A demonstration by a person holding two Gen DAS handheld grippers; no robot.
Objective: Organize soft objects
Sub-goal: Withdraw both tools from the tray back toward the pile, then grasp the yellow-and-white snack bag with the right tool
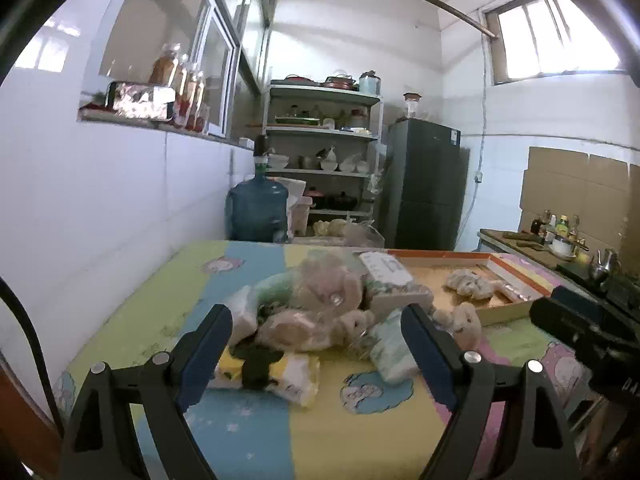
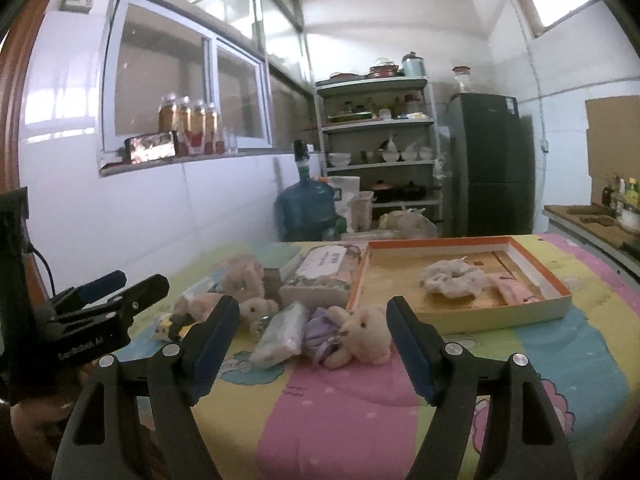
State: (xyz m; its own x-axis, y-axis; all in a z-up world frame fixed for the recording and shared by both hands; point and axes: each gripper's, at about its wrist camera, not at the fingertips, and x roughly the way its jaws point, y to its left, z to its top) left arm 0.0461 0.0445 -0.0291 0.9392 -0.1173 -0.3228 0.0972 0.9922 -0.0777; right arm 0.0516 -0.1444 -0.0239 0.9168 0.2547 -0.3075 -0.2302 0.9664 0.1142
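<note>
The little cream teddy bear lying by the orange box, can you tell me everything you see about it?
The small cream plush teddy bear looks soft and fuzzy, with dark eyes, a dark nose and round ears. It lies on its side on the colourful cartoon-print cloth, its face towards the camera. A purple fabric piece rests against it, and the orange-rimmed shallow cardboard box sits just behind. It lies ahead of the open right gripper, which does not touch it.

Plush toys (image 2: 360, 338) heaped beside box (image 2: 560, 304)
</note>
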